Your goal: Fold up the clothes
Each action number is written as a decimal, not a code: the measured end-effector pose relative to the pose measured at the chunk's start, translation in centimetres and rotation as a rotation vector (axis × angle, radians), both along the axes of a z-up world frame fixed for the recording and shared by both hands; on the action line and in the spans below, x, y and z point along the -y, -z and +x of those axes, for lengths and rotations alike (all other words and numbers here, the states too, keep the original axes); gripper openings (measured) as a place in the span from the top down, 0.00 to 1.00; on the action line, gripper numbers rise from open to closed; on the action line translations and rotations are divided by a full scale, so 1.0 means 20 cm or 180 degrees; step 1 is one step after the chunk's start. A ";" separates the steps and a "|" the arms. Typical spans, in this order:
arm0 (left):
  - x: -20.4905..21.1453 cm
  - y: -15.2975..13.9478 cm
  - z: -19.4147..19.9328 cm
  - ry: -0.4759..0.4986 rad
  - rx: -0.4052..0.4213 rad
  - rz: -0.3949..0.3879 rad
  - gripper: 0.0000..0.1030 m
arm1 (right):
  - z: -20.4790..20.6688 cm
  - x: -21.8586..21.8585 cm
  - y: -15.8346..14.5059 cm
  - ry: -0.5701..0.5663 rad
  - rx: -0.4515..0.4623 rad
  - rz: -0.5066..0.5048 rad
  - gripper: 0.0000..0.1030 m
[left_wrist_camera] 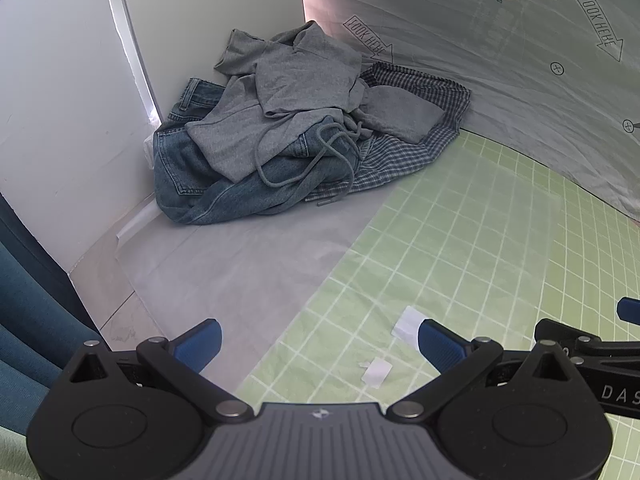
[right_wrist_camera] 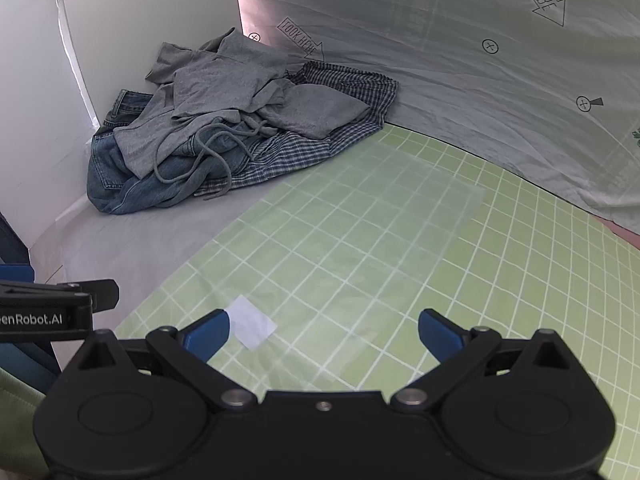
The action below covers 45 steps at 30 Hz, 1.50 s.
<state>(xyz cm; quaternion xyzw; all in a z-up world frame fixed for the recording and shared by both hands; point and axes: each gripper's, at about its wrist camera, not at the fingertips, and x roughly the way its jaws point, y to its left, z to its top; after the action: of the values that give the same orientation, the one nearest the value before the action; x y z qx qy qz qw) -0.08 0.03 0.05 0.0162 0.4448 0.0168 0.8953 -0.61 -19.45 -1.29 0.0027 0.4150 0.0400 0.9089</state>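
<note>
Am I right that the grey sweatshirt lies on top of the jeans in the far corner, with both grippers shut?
Not quite: the grey sweatshirt does lie on the jeans in the far corner, but both grippers are open. Each wrist view shows the left gripper and right gripper with fingers wide apart, holding nothing.

Our work surface: a green mat [right_wrist_camera: 360, 240] with a white grid.
On it we see a small white paper square [right_wrist_camera: 252, 322] and, at the far corner, a heap of rumpled clothes [right_wrist_camera: 224, 128] on pale sheeting [right_wrist_camera: 132, 248].

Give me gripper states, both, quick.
Left gripper: open, holding nothing.
Right gripper: open, holding nothing.
</note>
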 end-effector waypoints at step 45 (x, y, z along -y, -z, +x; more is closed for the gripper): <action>0.01 0.01 0.00 0.0040 -0.0057 0.0095 0.00 | 0.01 0.03 0.00 0.0001 -0.0033 0.0076 0.01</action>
<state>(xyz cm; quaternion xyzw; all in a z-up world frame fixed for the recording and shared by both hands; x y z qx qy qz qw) -0.02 -0.21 -0.10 0.0324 0.4524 0.0176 0.8911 -0.50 -20.02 -1.38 0.0138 0.4193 0.0448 0.9066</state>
